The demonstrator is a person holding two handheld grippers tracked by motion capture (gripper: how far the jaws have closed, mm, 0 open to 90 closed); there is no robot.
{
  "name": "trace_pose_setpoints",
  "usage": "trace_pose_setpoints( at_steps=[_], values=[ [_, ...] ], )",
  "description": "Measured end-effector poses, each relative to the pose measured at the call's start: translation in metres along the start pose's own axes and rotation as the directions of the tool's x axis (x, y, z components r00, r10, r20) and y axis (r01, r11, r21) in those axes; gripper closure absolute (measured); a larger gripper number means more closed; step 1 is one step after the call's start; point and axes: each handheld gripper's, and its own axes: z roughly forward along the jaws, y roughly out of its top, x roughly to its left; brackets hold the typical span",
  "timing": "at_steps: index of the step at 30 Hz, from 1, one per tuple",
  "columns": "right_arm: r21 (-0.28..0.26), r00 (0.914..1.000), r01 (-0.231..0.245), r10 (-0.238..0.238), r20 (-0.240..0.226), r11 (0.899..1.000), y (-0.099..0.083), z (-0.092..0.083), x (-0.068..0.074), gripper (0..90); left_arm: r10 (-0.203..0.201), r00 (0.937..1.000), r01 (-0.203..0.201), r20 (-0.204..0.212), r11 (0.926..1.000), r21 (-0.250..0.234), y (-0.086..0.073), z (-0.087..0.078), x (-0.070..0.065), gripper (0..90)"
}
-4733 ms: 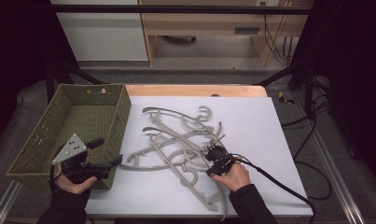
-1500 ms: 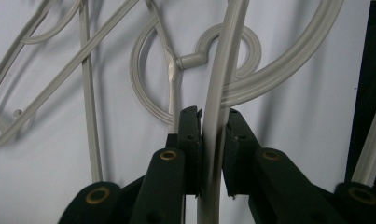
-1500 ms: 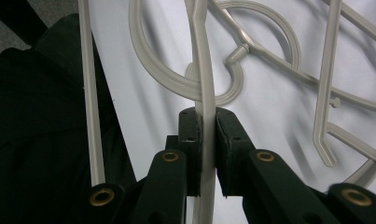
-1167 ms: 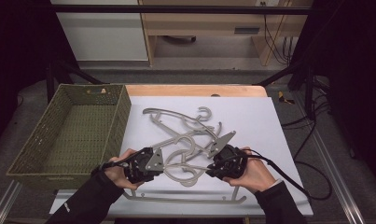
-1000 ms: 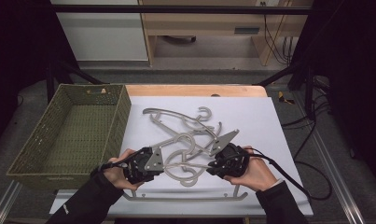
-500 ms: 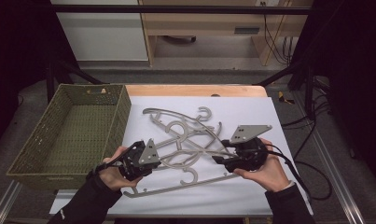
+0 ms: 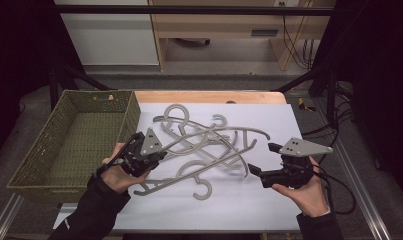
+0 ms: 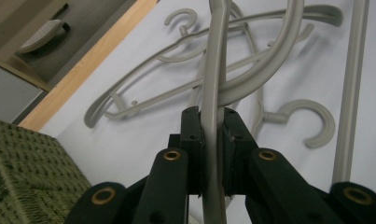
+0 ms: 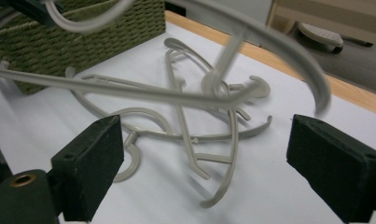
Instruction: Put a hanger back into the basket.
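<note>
Right tool (image 7: 261, 161) has just been opened & pulled off to the right, nothing between its jaws. Hanger (image 7: 204, 137) is kept pinched by left tool (image 7: 156, 155), lifted above bench (image 7: 269, 200) beside basket (image 7: 39, 165); 1-handed transfer judged next.

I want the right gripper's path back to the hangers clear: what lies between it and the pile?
Only bare white table top lies between right gripper and hanger pile, seen in the high view.

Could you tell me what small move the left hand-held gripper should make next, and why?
Probably carry the grey hanger over to the woven basket: the left hand-held gripper is shut on it, and the right hand-held gripper, just opened, holds nothing.
</note>
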Motion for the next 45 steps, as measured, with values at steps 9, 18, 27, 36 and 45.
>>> trace_pose_setpoints(
  at_steps=[9,18,27,36,45],
  values=[
    [-0.009,0.9963,-0.077,0.077,0.036,0.997,-0.028,0.005,-0.01,7.9,-0.044,0.9964,0.041,-0.072,0.9985,-0.036,0.0,-0.025,0.027,81.2],
    [0.006,0.9942,-0.094,0.094,0.052,0.996,-0.039,0.015,-0.009,7.5,-0.121,0.9846,0.116,-0.127,0.9923,-0.042,-0.011,-0.048,0.066,81.2],
    [-0.003,0.9929,-0.101,0.101,0.063,0.995,-0.042,0.02,-0.008,5.9,-0.191,0.9547,0.185,-0.228,0.9815,-0.05,-0.031,-0.069,0.104,81.2],
    [0.0,0.9924,-0.102,0.102,0.069,0.995,-0.045,0.023,-0.008,5.4,-0.236,0.931,0.239,-0.279,0.9708,-0.025,-0.056,-0.078,0.13,81.2],
    [0.003,0.9929,-0.097,0.097,0.069,0.995,-0.046,0.024,-0.007,5.0,-0.275,0.8935,0.299,-0.355,0.9541,0.014,-0.088,-0.08,0.157,81.2]
  ],
)
